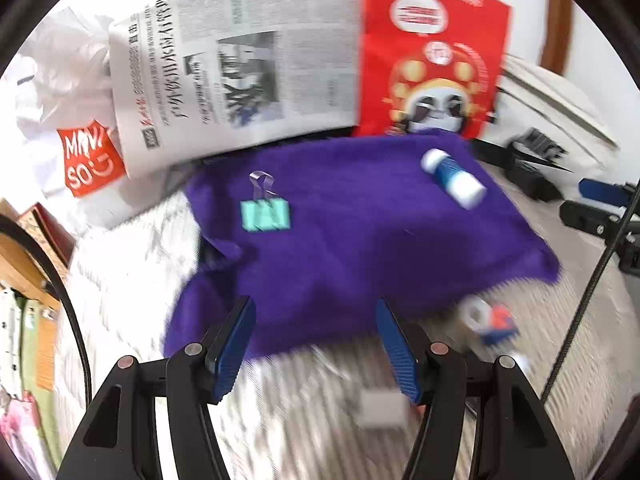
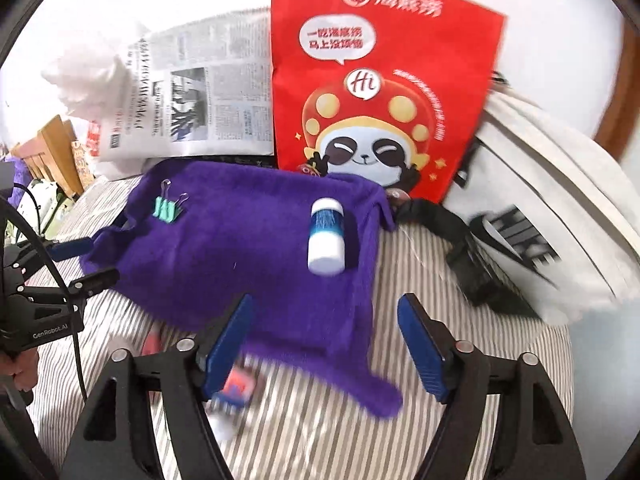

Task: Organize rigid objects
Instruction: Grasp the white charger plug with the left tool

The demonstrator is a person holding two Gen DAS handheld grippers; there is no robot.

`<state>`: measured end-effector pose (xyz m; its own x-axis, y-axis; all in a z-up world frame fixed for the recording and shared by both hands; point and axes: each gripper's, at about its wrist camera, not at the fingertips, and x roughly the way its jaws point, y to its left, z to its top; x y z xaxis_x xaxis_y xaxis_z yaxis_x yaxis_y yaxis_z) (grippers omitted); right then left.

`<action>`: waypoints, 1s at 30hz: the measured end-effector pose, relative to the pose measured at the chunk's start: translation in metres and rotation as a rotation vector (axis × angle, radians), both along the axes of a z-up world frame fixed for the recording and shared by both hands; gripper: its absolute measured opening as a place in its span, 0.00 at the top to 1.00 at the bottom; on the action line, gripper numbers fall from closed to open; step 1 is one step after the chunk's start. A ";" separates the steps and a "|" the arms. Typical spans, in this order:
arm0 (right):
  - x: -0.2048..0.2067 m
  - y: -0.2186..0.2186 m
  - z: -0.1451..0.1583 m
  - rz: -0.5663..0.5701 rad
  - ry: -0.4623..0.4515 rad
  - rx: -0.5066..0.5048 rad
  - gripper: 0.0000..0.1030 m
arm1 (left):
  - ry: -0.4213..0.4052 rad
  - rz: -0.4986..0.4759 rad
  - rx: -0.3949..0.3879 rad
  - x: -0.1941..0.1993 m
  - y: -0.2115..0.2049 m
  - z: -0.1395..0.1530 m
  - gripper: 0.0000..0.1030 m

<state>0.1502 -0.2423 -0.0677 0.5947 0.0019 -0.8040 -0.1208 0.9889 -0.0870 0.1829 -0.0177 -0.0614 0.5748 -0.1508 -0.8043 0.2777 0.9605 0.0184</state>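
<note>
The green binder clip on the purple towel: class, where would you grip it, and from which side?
Grip the green body of the binder clip across its flat faces, coming from above; its wire handles stick up and look too thin to hold.

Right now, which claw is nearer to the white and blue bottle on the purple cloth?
Right. The right claw hangs just below the bottle, which lies almost straight ahead of it. The left claw sits over the cloth's near edge, with the bottle far off, up and right.
</note>
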 end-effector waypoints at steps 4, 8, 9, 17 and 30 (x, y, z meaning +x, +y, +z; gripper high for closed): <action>-0.043 -0.008 -0.004 -0.035 -0.004 0.046 0.25 | 0.010 -0.039 0.004 -0.028 -0.012 -0.011 0.41; -0.083 -0.012 -0.010 -0.072 -0.007 0.088 0.25 | 0.044 -0.059 0.012 -0.034 -0.020 -0.032 0.41; -0.090 -0.013 -0.011 -0.076 -0.006 0.100 0.25 | 0.054 -0.062 0.011 -0.036 -0.018 -0.036 0.41; -0.108 -0.011 -0.019 -0.080 -0.007 0.143 0.25 | 0.116 -0.063 0.028 -0.033 -0.014 -0.056 0.41; -0.098 -0.015 -0.049 -0.091 0.044 0.127 0.25 | 0.070 0.013 0.052 -0.021 0.010 -0.054 0.59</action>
